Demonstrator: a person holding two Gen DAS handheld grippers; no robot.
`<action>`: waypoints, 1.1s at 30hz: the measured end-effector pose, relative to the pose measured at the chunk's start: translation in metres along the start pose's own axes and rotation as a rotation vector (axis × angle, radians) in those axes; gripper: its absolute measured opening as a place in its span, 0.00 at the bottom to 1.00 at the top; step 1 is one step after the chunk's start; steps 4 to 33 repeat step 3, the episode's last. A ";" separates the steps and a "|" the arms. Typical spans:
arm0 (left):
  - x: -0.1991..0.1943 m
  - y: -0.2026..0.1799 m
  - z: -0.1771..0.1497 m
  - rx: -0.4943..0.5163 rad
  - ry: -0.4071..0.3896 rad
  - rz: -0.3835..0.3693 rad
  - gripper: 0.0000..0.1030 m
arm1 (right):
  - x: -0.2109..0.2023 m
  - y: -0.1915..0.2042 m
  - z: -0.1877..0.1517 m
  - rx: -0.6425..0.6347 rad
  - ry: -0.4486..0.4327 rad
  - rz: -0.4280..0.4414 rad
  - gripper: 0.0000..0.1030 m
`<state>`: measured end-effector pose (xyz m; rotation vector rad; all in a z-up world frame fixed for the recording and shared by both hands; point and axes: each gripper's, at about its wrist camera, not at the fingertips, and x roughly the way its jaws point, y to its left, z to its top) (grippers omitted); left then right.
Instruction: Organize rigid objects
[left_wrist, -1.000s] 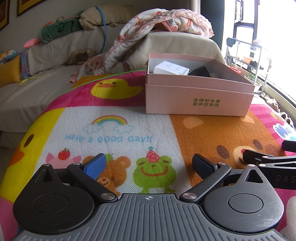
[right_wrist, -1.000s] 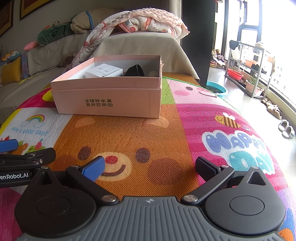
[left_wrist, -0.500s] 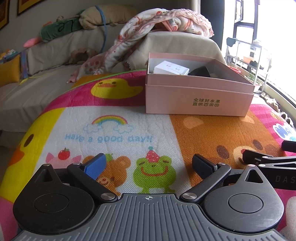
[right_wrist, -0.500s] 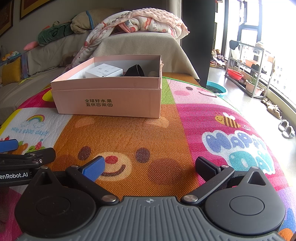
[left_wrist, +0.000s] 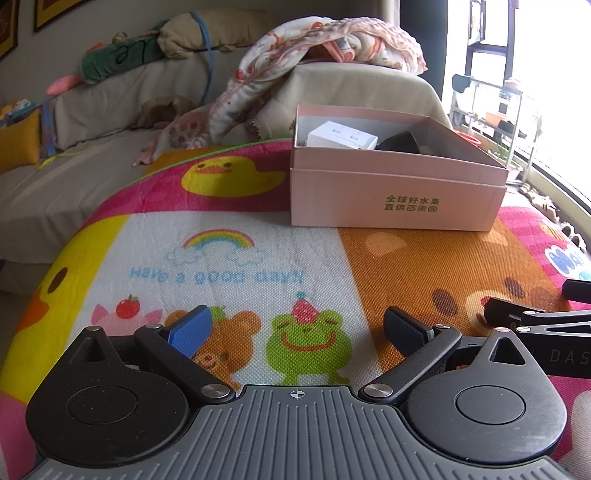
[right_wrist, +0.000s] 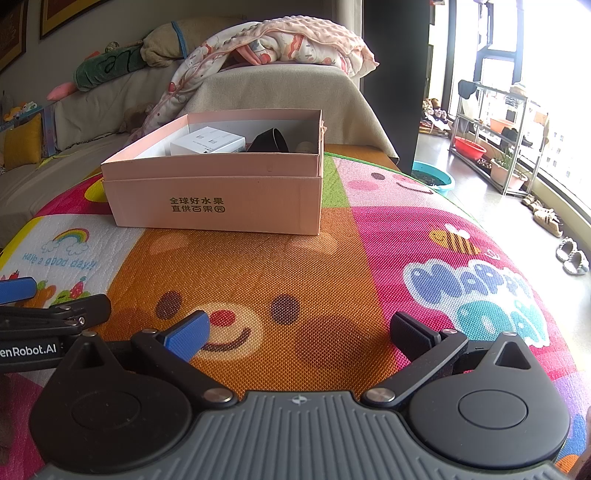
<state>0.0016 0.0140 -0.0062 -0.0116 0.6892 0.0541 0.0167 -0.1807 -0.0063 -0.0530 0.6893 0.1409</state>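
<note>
Nothing moved: left claw and right claw gape wide, empty.

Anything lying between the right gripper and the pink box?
Nothing: only bare play mat lies between the right gripper and the pink box, as the right wrist view shows.

Pink boxes: one pink box, open-topped.
White boxes: one white box inside it.
Black objects: one black object inside it, beside the white box; kind unclear.
Pale round items: one pale round item in the pink box's far corner; partly hidden.
Grippers: two, the left gripper and the right gripper, each with two fingers spread apart.
Play mats: one play mat.
</note>
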 end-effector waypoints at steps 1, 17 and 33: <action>0.000 0.000 0.000 0.001 -0.001 0.001 0.99 | 0.000 0.000 0.000 0.000 0.000 0.000 1.00; 0.000 0.000 0.000 0.000 -0.001 0.001 0.99 | 0.000 0.000 0.000 0.000 0.000 0.000 1.00; 0.000 0.000 0.000 0.000 -0.001 0.001 0.99 | 0.000 0.000 0.000 0.000 0.000 0.000 1.00</action>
